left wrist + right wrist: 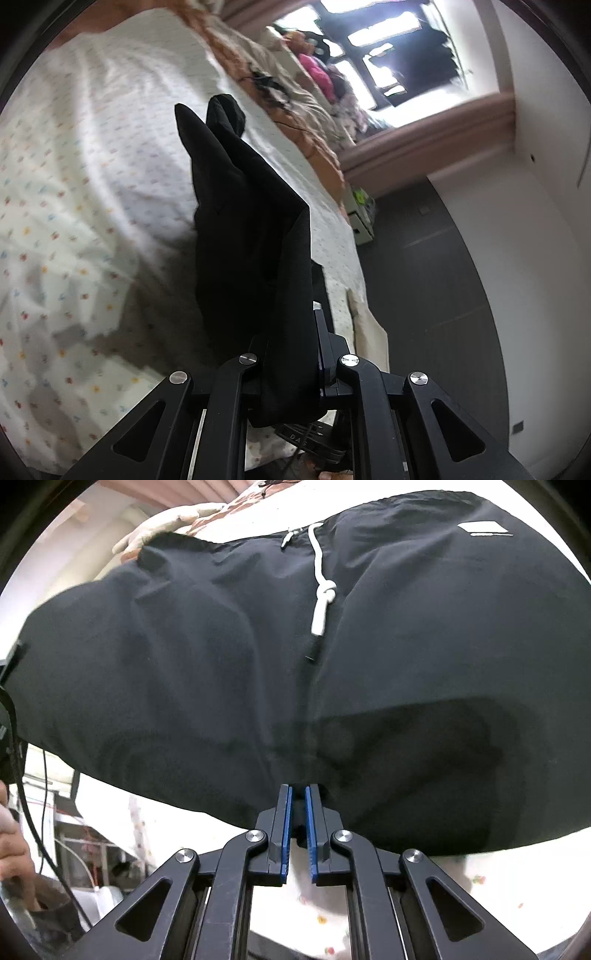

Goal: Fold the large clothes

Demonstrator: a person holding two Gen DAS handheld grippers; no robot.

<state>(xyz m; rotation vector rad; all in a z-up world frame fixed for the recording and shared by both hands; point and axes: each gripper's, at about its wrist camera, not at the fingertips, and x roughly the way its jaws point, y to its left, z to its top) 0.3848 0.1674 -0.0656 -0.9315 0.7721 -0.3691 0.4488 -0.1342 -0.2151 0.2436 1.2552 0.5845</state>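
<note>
The black garment [221, 664] lies spread on the floral bed sheet [369, 904], with a knotted white drawstring [323, 590] and a white logo [484, 528] facing up. My right gripper [299, 792] points down at its near edge, blue pads pinched on the hem. In the left wrist view, a part of the black garment [251, 221] hangs lifted above the bed sheet [92, 184]. My left gripper [295, 328] is shut on that cloth. The cloth drapes over and hides its left finger.
A rumpled orange and beige quilt [295, 103] lies along the bed's far side below a bright window [388, 55]. Dark floor [443, 277] and a small white box [362, 218] lie beside the bed. A person's hand [11, 849] and black cables [44, 794] show at left.
</note>
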